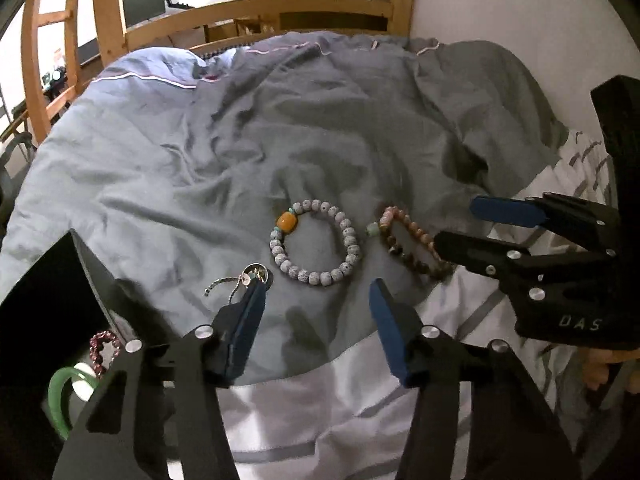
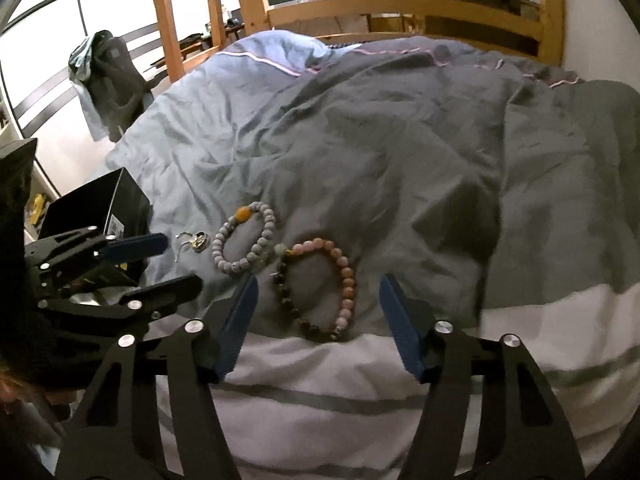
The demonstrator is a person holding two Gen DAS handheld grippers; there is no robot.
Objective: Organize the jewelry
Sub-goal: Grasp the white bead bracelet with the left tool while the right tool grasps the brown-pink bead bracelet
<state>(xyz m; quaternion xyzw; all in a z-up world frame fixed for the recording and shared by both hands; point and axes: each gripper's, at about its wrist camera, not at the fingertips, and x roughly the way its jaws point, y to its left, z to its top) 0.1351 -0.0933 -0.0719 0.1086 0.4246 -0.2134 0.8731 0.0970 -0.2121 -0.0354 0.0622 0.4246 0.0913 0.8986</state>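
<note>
A bed (image 2: 400, 140) is filling most of both views, its rumpled grey duvet (image 1: 280, 140) lying over a paler striped sheet (image 2: 320, 380) that is showing along the near edge. A wooden frame (image 2: 360, 4) is standing at the far end of the bed.

A black box (image 2: 96, 200) is sitting on the duvet at the left side; in the left wrist view its open inside is showing a green bangle (image 1: 60, 396) and a small pink beaded bracelet (image 1: 102, 350).

The left gripper (image 1: 318, 292) is hanging tilted down over the duvet, its blue-padded jaws standing apart with nothing between them. The left jaw's tip is lying just beside a small silver charm on a thin cord (image 1: 244, 276), and I cannot tell whether it is touching it. The right gripper (image 2: 318, 284) is also pointing down, jaws apart, with bare space between the pads.

Three loose pieces are lying on the duvet near the sheet's edge. A pink and brown beaded bracelet (image 2: 320, 288) is lying just ahead of the right gripper's jaws, between their lines, unclamped. To its left, touching or nearly touching it, a grey beaded bracelet with one orange bead (image 1: 316, 236) is lying flat as an open ring. The charm is lying farther left, near the box.
</note>
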